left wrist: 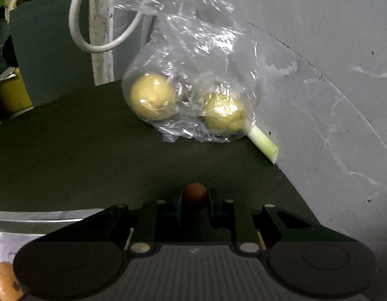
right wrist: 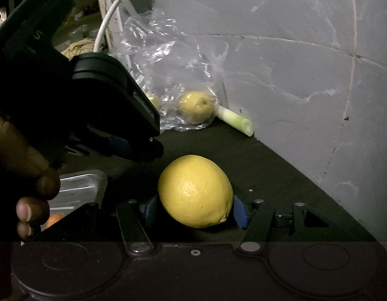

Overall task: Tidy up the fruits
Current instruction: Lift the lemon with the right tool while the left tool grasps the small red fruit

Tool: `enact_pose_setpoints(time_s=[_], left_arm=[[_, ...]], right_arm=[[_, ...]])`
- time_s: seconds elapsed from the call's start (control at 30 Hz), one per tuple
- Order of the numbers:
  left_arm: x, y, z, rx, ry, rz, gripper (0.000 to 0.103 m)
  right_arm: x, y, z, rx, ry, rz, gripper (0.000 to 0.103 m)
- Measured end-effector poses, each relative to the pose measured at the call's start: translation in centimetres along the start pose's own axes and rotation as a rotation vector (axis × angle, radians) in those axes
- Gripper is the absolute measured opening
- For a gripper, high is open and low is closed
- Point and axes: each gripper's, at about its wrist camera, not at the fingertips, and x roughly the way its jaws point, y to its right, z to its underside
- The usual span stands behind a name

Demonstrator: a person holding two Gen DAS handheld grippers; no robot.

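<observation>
dark tabletop [left wrist: 80,155] carries a clear bag [left wrist: 193,80] of lemons, green stalk [left wrist: 263,145], metal tray [right wrist: 78,188].

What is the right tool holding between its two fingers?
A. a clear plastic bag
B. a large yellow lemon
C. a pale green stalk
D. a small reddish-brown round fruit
B: in the right wrist view the right tool has its blue-padded fingers closed on both sides of the large yellow lemon.
</observation>
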Motion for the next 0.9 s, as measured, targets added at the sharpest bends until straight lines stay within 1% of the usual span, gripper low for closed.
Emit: enact_pose_setpoints(time_s=[0.37,0.63,0.9], left_arm=[[-4.7,-3.3,1.4,-0.059,0.032,-0.003,0.022],[-8.1,-6.0,2.8,-0.09,0.052,-0.035,0.022],[-10.4,-8.8,4.7,-0.154,0.06,-0.054,0.022]], right_arm=[[-3.1,-3.1,0.8,-0.029,0.019,-0.038,0.061],[-4.9,-5.5,1.5,-0.057,0.027,-0.074,0.061],[-6.2,-7.9,2.7,-0.092,0.011,-0.116,0.061]])
